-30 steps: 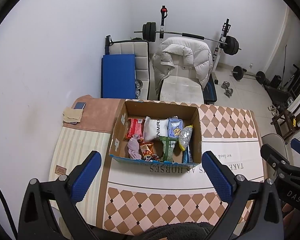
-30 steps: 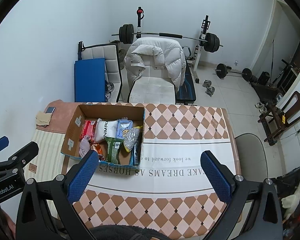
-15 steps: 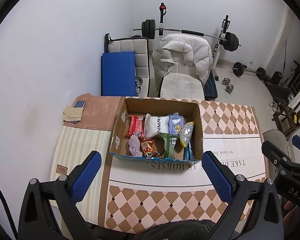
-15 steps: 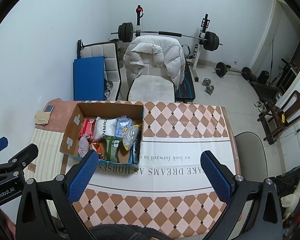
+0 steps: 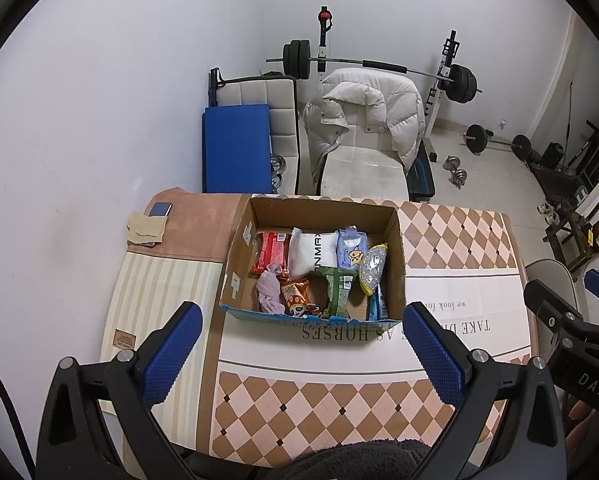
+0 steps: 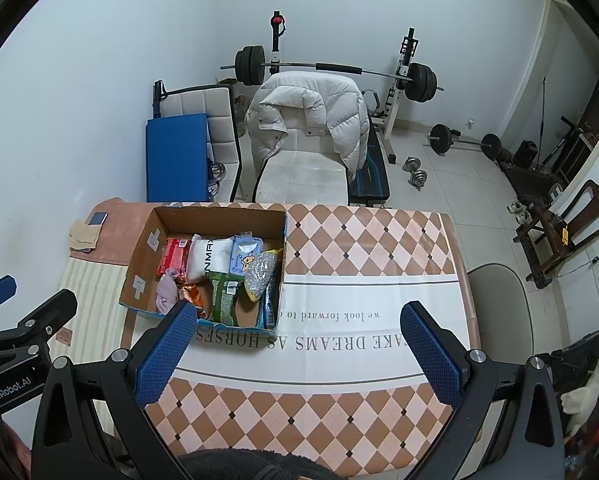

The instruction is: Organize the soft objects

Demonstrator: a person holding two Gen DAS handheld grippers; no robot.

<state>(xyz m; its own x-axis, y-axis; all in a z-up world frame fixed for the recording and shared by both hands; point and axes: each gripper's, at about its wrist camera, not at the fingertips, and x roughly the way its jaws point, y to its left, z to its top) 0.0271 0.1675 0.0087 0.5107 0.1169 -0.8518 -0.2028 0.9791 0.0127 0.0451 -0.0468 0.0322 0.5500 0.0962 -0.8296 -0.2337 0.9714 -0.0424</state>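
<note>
An open cardboard box (image 5: 323, 206) stands on the table and shows in the right wrist view too (image 6: 219, 213). It holds several soft items: a pink cloth (image 5: 269, 288), a white sock pack (image 5: 311, 252), a red packet (image 5: 271, 250), a blue pouch (image 5: 351, 248), a green packet (image 5: 337, 290) and a silver-yellow bag (image 5: 371, 270). My left gripper (image 5: 299, 344) is open and empty, held high in front of the box. My right gripper (image 6: 299, 344) is open and empty, right of the box.
A checkered tablecloth (image 6: 359, 236) covers the table. A phone (image 5: 159, 209) and a beige cloth (image 5: 145, 230) lie at the far left corner. Behind the table stand a chair with a white jacket (image 5: 363, 128), a blue mat (image 5: 235, 148) and a barbell rack (image 5: 379, 66).
Both views have drifted slightly, the box sitting a little lower and nearer in frame. Both grippers stay open and empty.
</note>
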